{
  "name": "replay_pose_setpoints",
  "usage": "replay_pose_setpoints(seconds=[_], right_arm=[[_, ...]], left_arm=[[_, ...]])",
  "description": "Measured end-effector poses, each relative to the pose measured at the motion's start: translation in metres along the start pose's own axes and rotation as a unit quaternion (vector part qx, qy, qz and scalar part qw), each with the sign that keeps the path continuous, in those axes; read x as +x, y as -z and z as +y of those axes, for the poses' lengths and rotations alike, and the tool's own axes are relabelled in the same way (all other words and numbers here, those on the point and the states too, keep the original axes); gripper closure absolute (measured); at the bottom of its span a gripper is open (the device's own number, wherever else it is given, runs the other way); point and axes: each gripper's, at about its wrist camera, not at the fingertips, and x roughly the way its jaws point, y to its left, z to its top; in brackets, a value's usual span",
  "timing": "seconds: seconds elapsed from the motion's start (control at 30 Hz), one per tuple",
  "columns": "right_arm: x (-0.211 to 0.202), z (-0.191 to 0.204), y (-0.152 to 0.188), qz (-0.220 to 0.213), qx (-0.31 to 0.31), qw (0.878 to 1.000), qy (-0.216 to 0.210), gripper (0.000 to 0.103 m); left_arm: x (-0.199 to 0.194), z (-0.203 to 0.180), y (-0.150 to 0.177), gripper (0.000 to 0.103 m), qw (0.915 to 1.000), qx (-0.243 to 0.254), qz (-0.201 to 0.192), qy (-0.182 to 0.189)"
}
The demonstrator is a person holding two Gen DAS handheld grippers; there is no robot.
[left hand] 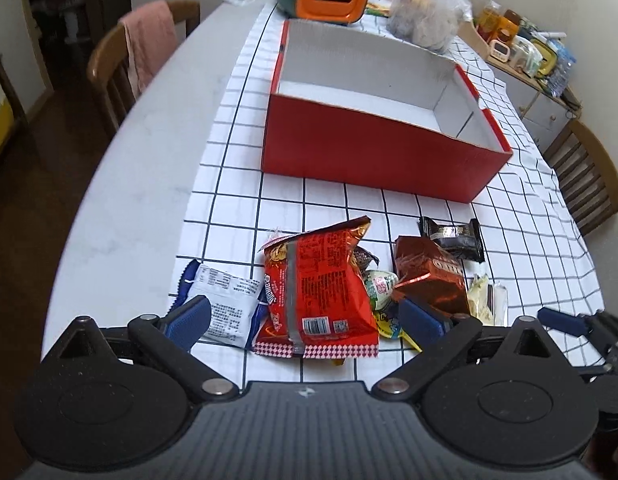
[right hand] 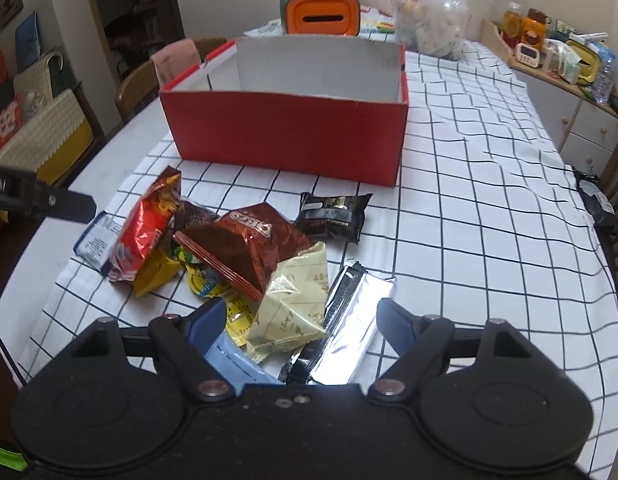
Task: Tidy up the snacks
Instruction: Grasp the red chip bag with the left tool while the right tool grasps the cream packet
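Observation:
An empty red box (left hand: 369, 152) with a white inside stands on the checked cloth beyond a heap of snack packets. My left gripper (left hand: 305, 318) is open low over the heap, and a red chips bag (left hand: 321, 292) lies between its blue pads without touching them. My right gripper (right hand: 301, 320) is open around a cream packet (right hand: 293, 312) and a silver-black packet (right hand: 349, 328). A brown Oreo bag (right hand: 249, 240), a black packet (right hand: 333, 216) and a white-blue packet (right hand: 95, 240) lie around them. One finger (right hand: 69, 204) of the left gripper shows at the left edge.
Behind the red box (right hand: 285, 136) stand an orange-green tissue box (right hand: 321, 12) and a filled plastic bag (right hand: 429, 12). Wooden chairs (left hand: 109, 68) flank the table. A sideboard (right hand: 569, 92) with jars is at the right. Another black packet (right hand: 597, 200) lies at the table's right edge.

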Motion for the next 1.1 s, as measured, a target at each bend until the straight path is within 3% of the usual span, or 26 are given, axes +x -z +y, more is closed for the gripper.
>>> replay_pose_setpoints(seconds=[0.3, 0.57, 0.8, 1.1], right_arm=[[0.042, 0.006, -0.005, 0.041, -0.049, 0.998, 0.003, 0.032], [0.053, 0.013, -0.007, 0.057, -0.082, 0.995, -0.001, 0.043], [0.055, 0.01, -0.007, 0.058, -0.08, 0.995, -0.011, 0.046], [0.055, 0.009, -0.009, 0.053, -0.07, 0.996, -0.008, 0.058]], left_arm=[[0.031, 0.022, -0.018, 0.007, 0.9966, -0.06, 0.038, 0.041], [0.077, 0.041, -0.026, 0.017, 0.981, -0.133, 0.101, 0.099], [0.09, 0.044, -0.024, 0.02, 0.9781, -0.14, 0.114, 0.104], [0.091, 0.041, -0.021, 0.031, 0.9793, -0.132, 0.112, 0.105]])
